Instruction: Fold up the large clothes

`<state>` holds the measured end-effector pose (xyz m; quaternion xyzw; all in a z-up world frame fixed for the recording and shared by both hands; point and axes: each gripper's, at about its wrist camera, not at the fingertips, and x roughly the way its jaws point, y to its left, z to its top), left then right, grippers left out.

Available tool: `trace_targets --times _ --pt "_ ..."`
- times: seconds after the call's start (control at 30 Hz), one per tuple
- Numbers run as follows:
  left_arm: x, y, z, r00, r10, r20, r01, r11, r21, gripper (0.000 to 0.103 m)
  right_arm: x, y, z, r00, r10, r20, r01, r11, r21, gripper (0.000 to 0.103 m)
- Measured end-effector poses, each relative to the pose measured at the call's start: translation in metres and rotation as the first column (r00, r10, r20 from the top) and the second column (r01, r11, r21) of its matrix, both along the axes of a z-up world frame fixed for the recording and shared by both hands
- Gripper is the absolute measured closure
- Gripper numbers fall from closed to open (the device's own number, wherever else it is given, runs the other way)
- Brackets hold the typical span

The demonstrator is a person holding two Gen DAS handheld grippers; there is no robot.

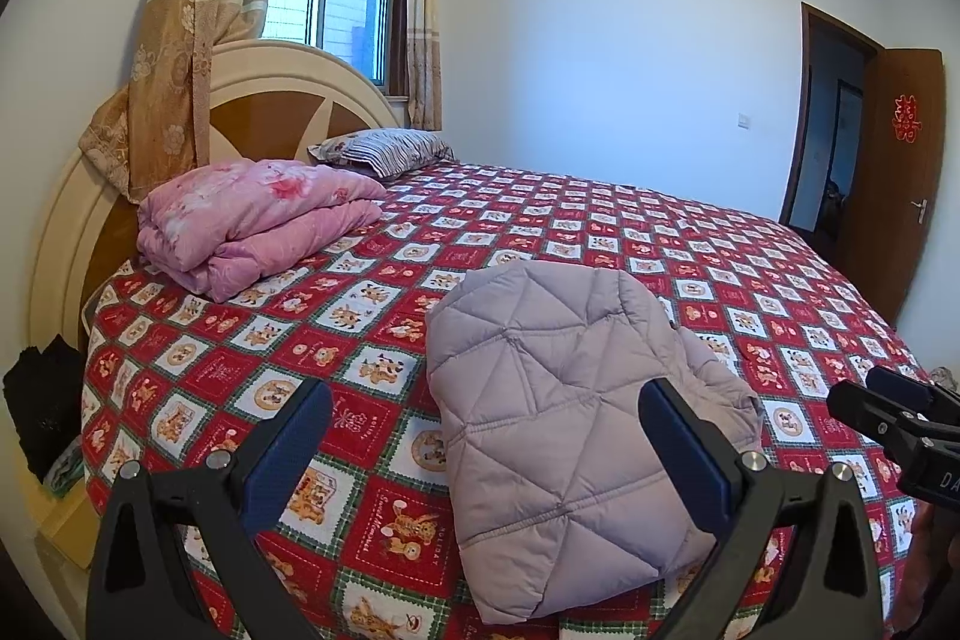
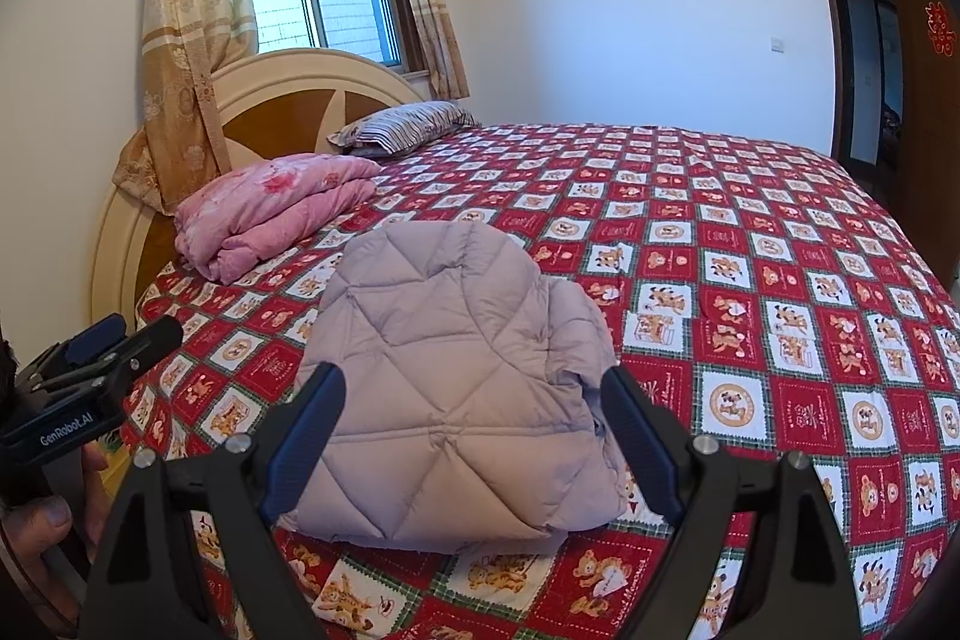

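Note:
A pale lilac quilted down jacket [image 1: 558, 430] lies folded into a compact bundle on the bed near its front edge; it also shows in the right wrist view [image 2: 462, 388]. My left gripper [image 1: 486, 406] is open and empty, held above the bed in front of the jacket, not touching it. My right gripper [image 2: 474, 400] is open and empty, its fingers spread on either side of the jacket's near end, above it. The right gripper shows at the right edge of the left wrist view [image 1: 894, 400], and the left gripper at the left edge of the right wrist view [image 2: 114, 340].
The bed has a red patterned bedspread [image 2: 750, 280]. A folded pink quilt [image 1: 252, 226] and a striped pillow [image 1: 384, 148] lie by the cream headboard [image 1: 270, 76]. A curtained window is behind it. An open wooden door [image 1: 900, 172] is at the right.

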<state>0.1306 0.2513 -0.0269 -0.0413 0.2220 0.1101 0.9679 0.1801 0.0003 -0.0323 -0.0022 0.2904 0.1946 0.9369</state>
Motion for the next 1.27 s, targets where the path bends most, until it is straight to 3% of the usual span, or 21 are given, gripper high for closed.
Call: trace_targets --times 0.17,0.5,0.73,1.1,1.27 --pt "-0.001 0.003 0.001 1.0 0.016 0.005 -0.016 1.0 0.013 0.001 0.0 -0.001 0.0 1.0 -0.001 0.001 0.001 1.0 0.001 0.014" --pt "0.002 0.013 0.0 1.0 -0.001 -0.001 0.001 0.998 -0.06 0.001 0.0 -0.003 -0.001 1.0 0.0 -0.001 0.0 1.0 0.002 0.013" --pt "0.002 0.003 0.0 1.0 0.031 -0.001 -0.031 0.999 0.018 0.001 0.0 -0.003 -0.002 1.0 0.002 -0.003 -0.002 1.0 -0.001 0.014" --pt "0.003 0.005 -0.006 1.0 -0.007 0.0 0.007 1.0 -0.021 0.001 -0.002 -0.006 -0.011 1.0 -0.001 -0.014 0.001 1.0 -0.005 0.013" --pt "0.004 0.0 -0.007 1.0 -0.011 -0.001 0.011 1.0 0.006 0.001 -0.003 -0.006 -0.012 1.0 -0.002 -0.015 0.002 1.0 -0.005 0.013"
